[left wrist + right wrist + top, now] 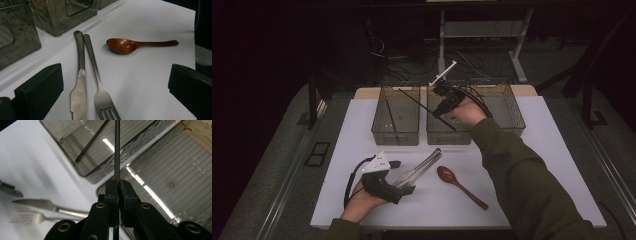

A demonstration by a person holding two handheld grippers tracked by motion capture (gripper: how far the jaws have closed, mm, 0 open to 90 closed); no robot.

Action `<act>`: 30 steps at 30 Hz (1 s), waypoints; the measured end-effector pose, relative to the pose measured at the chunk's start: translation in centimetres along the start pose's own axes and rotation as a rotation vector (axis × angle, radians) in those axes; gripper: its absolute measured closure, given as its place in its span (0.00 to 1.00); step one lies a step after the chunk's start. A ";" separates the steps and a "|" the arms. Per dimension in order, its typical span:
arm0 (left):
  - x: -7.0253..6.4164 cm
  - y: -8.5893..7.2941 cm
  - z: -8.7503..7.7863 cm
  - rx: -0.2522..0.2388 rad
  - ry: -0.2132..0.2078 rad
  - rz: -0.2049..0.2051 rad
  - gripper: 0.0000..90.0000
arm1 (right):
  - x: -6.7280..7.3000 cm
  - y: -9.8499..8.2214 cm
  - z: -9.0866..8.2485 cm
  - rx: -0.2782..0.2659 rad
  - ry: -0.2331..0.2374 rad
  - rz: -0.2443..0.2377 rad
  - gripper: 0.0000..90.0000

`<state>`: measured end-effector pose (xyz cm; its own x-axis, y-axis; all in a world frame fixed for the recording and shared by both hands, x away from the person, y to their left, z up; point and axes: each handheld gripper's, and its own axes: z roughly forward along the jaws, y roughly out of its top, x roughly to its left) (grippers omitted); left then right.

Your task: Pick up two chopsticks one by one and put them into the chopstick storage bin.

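Knife [79,95] beside fork [100,92], wooden spoon [130,45] near, on white table [362,125].

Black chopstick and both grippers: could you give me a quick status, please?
Right gripper shut on black chopstick, above the bins. Left gripper open over knife and fork.

Knife [79,92] and fork [100,87]: brushed matt metal. Spoon [125,45]: glossy dark wood. Bins [396,115]: smoky translucent plastic; counter [150,75]: smooth matt white.

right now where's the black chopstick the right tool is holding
High view: the black chopstick is clamped in the right tool, slanting over the middle bin toward the left bin.
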<state>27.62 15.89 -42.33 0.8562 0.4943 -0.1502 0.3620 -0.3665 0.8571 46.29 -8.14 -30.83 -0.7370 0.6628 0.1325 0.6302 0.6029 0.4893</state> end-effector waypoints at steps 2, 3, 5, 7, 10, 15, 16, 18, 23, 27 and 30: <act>0.0 0.0 0.0 -0.002 -0.002 0.000 0.00 | 0.1 0.8 0.4 0.009 -0.014 0.000 0.94; 0.0 0.0 0.0 -0.001 -0.003 0.000 0.00 | 0.2 1.2 0.7 0.011 -0.015 0.005 0.94; 0.0 0.0 0.0 -0.006 -0.005 -0.002 0.00 | 0.3 2.0 1.3 0.022 -0.020 0.009 0.94; -0.1 0.0 0.0 -0.008 -0.006 -0.004 0.00 | 0.5 2.8 2.0 0.030 -0.023 0.019 0.94; -0.1 0.1 -0.1 -0.012 -0.008 -0.001 0.00 | 0.8 4.0 3.1 0.045 -0.034 0.016 0.94; -0.1 0.1 -0.1 -0.013 -0.012 -0.002 0.00 | 1.0 5.6 5.0 0.075 -0.043 0.044 0.94; -0.1 0.1 0.0 -0.014 -0.013 -0.001 0.00 | 1.0 5.9 5.4 0.080 -0.048 0.049 0.94; -0.1 0.1 -0.1 -0.014 -0.013 -0.001 0.00 | 1.0 6.3 6.0 0.095 -0.060 0.069 0.94; -0.1 0.1 0.0 -0.021 -0.015 -0.005 0.00 | 0.9 6.9 7.4 0.115 -0.077 0.102 0.94; -0.1 0.2 0.0 -0.024 -0.015 -0.008 0.00 | 1.1 7.3 8.2 0.115 -0.075 0.128 0.94; -0.1 0.2 0.0 -0.024 -0.016 -0.008 0.00 | 1.3 7.6 8.6 0.117 -0.070 0.125 0.94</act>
<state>27.62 15.81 -42.17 0.8591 0.4844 -0.1652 0.3603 -0.3432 0.8674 52.22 1.07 -34.37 -0.6345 0.7629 0.1237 0.7432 0.5584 0.3685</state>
